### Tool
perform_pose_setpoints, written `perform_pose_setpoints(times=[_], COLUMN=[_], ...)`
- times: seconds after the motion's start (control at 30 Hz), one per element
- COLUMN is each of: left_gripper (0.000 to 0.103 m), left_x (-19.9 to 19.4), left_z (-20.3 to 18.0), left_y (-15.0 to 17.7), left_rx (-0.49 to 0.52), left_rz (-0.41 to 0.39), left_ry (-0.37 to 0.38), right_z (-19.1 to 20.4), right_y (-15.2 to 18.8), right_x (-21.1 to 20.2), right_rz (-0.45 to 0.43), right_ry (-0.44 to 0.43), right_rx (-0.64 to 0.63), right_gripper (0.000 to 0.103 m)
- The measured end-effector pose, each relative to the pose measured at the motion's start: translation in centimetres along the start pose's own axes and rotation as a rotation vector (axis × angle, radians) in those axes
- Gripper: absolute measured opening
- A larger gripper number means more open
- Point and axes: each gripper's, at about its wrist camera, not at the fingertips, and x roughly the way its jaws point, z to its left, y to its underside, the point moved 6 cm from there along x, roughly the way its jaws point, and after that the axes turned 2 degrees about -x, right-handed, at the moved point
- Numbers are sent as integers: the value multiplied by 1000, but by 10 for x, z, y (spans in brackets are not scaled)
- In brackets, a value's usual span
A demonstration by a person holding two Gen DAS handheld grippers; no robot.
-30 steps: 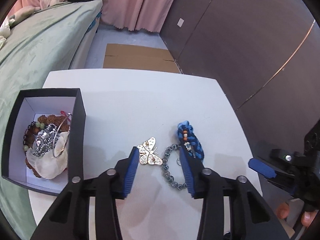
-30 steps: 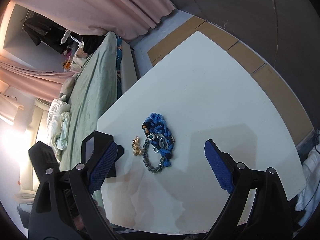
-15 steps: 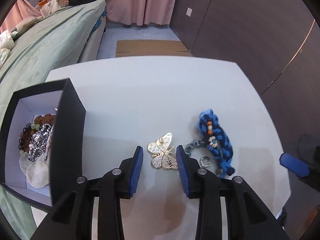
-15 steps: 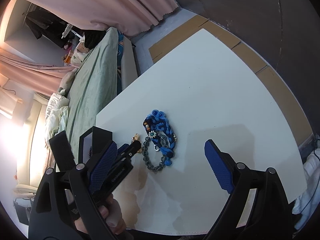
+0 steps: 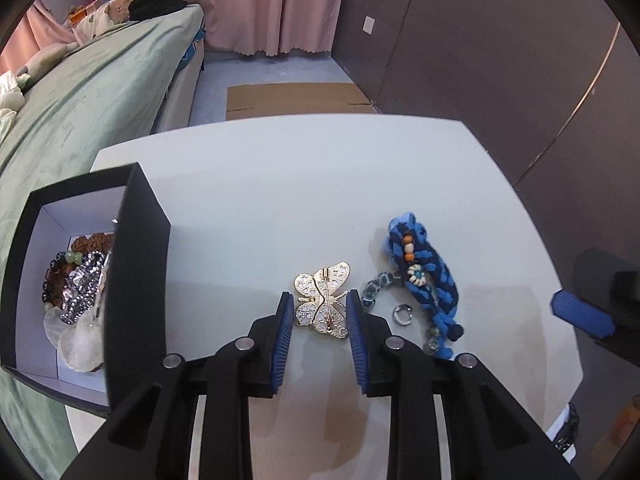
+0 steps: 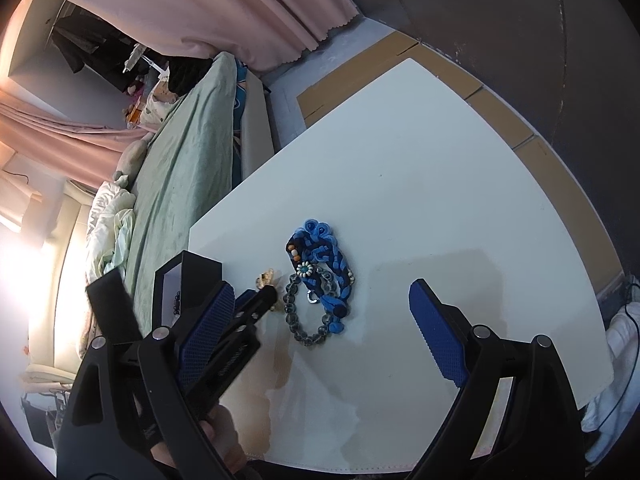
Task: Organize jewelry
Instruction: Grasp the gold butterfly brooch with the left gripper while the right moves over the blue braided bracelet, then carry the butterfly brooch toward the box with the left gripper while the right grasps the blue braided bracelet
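Beside the box [image 5: 138,264], the brooch [image 5: 322,304] has now been pinched by the closing left gripper [image 5: 319,307]; boxing is expected next. Right gripper [image 6: 320,308] is held wide open.

My left gripper [image 5: 319,314] sits low and level, its two blue-padded jaws drawn in to a narrow gap, one pad on each side of the gold butterfly brooch [image 5: 322,306]. Both pads look to be touching the wings' edges, though I cannot tell whether they are pressing. From the right wrist view, my left gripper [image 6: 267,295] reaches in from the lower left, with my hand [image 6: 218,436] wrapped around its black handle below. My right gripper [image 6: 320,334] hangs back and higher, jaws spread wide with nothing between the pads. One of its blue fingertips [image 5: 582,314] pokes in at the far right of the left wrist view.
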Motion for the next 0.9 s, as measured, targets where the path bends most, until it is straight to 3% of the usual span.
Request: perform_pose_setpoints(times=[0.37,0.6,0.9], left_gripper=[25,25,25], left_x=[-38,-60,-83], left_z=[11,22,44], left_y=[-14,-19,-23], left_rx=[-54,-76,-112], left_rz=[-67,-106,-143], left_ry=[87,123,139], right_z=[-3,-1,20], right_y=[-3,-9,-9], right_x=[17,40,70], right_rz=[16,39,53], right_ry=[23,53,88], right_rx=[16,6,-85], right_gripper=[88,80,80])
